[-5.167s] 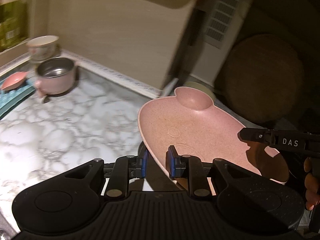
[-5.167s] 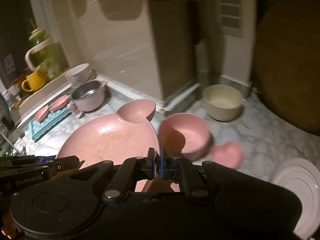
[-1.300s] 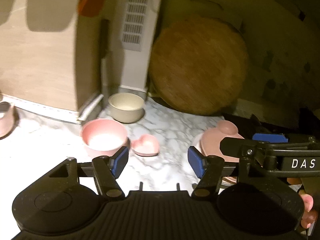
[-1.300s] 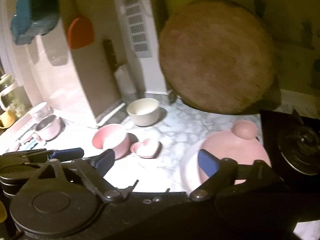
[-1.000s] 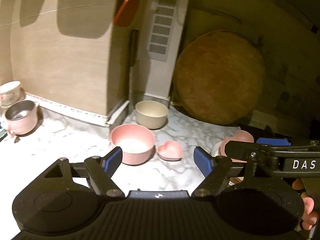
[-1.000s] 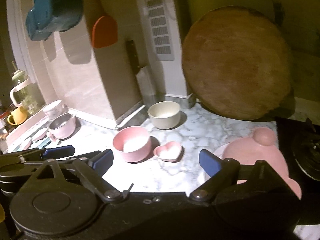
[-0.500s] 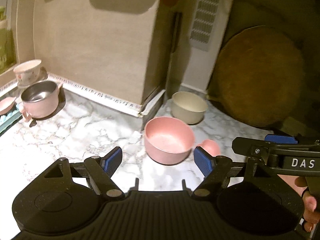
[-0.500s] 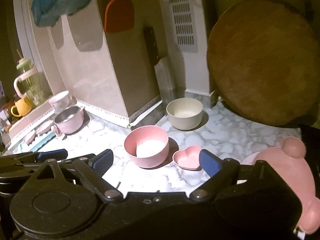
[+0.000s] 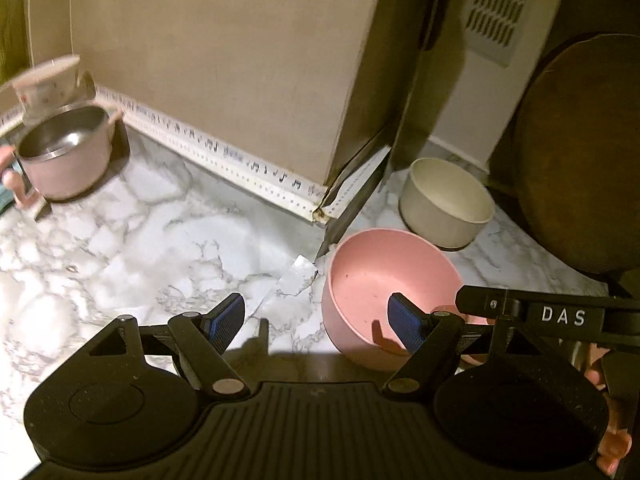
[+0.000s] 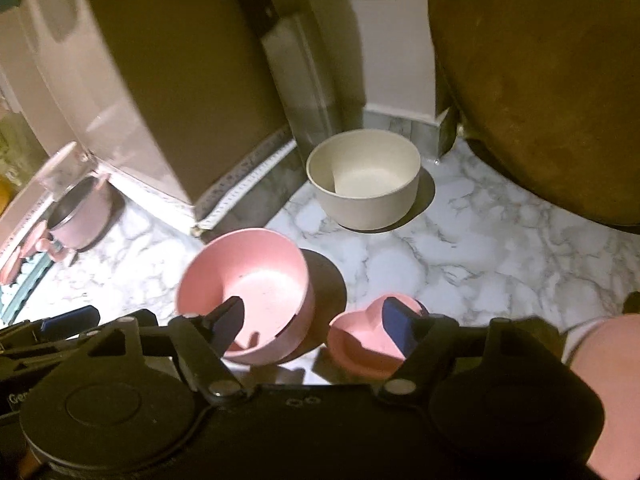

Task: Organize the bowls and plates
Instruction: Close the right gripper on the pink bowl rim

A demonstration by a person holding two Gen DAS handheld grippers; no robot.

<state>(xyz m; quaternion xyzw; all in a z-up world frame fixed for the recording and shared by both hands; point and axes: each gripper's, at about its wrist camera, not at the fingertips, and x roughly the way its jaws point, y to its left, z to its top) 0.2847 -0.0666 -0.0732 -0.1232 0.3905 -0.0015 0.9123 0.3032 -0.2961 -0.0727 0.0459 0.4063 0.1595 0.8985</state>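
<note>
Since the frames a second ago both grippers have come down and in toward the pink bowl (image 9: 390, 280); it now fills the lower middle of both views, where before it sat small and farther off. The bear-eared pink plate (image 10: 608, 376), carried between both grippers five seconds ago, now shows only as a blurred pink edge to the right of the bowl.

Landmark: pink bowl, upright, mouth up, round (no long axis), matte speckled finish, nothing inside. It stands on the marble-patterned worktop (image 9: 132, 240).

Left gripper (image 9: 318, 320): fingers spread wide, holding nothing; the right-hand blue pad (image 9: 404, 322) overlaps the bowl's near wall in the view, contact not clear.

Right gripper (image 10: 314, 320): fingers also wide apart and empty; one pad over the bowl's mouth, the other over the heart-shaped dish (image 10: 360, 344).

Heart-shaped dish: small, pink, shallow, empty, just right of the bowl, apart from it.

Cream bowl (image 10: 364, 178): beyond the pink bowl, upright, straight-sided, empty, well apart.

Round wooden board (image 10: 540, 80): leaning behind and right of the cream bowl.

Steel-lined pink pot (image 9: 66, 152): far left of the pink bowl, with a floral cup (image 9: 46, 84) behind it (blurred).
</note>
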